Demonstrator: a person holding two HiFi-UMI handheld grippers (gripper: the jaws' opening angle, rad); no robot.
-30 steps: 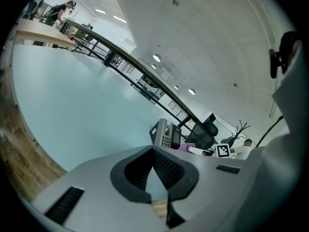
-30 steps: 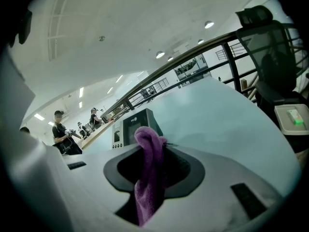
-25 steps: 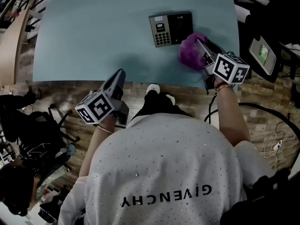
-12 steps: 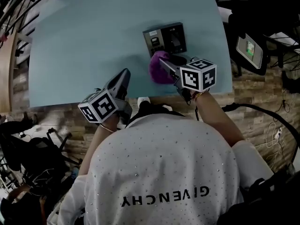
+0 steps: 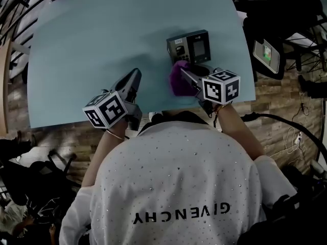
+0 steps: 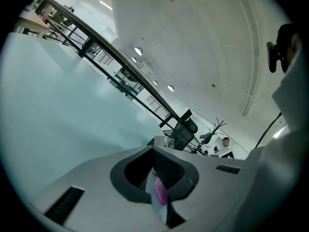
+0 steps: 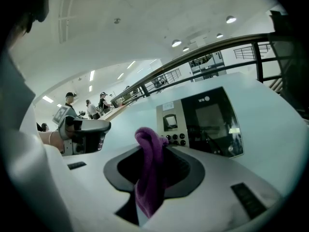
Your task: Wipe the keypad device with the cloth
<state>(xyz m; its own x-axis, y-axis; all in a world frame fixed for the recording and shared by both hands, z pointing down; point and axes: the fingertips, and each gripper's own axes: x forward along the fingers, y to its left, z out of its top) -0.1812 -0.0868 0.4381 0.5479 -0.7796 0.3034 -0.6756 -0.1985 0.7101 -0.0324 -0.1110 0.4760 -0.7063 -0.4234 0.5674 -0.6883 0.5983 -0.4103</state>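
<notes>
Purple cloth [image 5: 177,83] in right claw [image 5: 186,75] sits just beside keypad device [image 5: 190,46].

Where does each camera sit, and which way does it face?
Head view: on the person's head, looking down at table, left tongs, right tongs, white shirt.
Left gripper view: on the left tongs, looking past shut jaws across the table.
Right gripper view: on the right tongs, facing the keypad device, cloth in its jaws.
Head and right gripper views share keypad device and cloth.
</notes>
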